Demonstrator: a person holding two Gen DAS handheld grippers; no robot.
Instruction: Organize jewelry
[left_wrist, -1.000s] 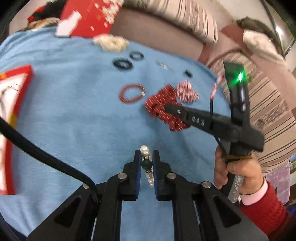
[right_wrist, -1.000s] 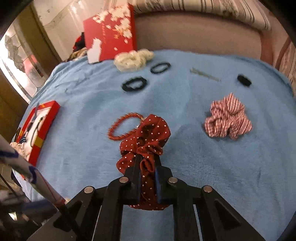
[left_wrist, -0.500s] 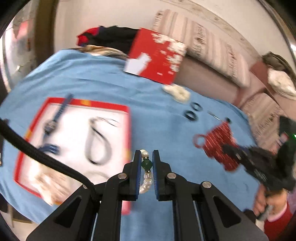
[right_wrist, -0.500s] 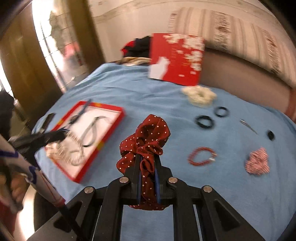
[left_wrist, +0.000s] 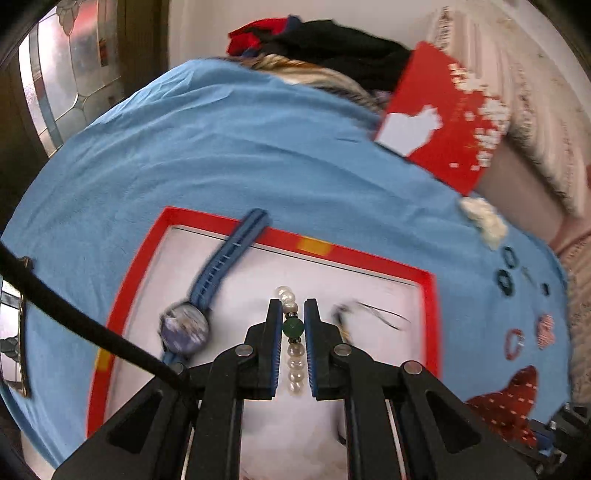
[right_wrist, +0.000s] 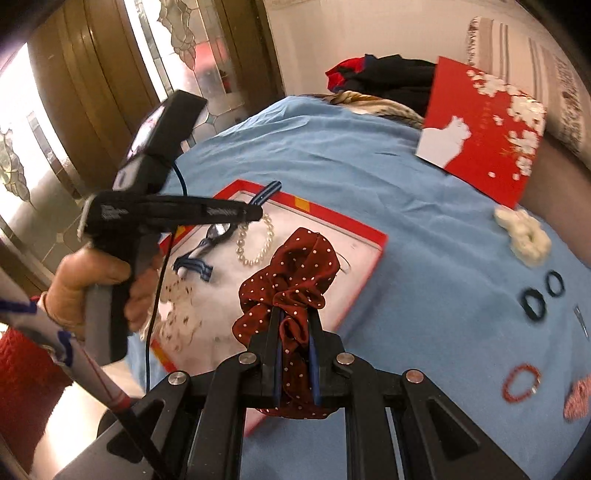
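Pearl bracelet with one green bead: clamped between the pads of the left gripper, hanging above the white inside of the red-rimmed tray; in the right wrist view, loop dangling below the left gripper's tip. Dark red dotted scrunchie: pinched between the pads of the right gripper, bunched above the fingertips, over the near right part of the tray; also visible at the lower right edge of the left wrist view. In the tray: blue-strapped watch with strap end resting across the far rim, thin dark cord to the right of the left gripper, a pale blurred heap at the near end, too blurred to identify. Tray on a blue cloth. On the cloth, well apart from the tray toward the right: cream scrunchie, two black hair ties, red bead bracelet, striped red-and-white scrunchie, a small metal clip. Red box lid with white cat and blossoms leaning at the far edge of the cloth, dark clothing piled behind. Left hand wrapped around the left gripper's handle, red sleeve at the wrist.
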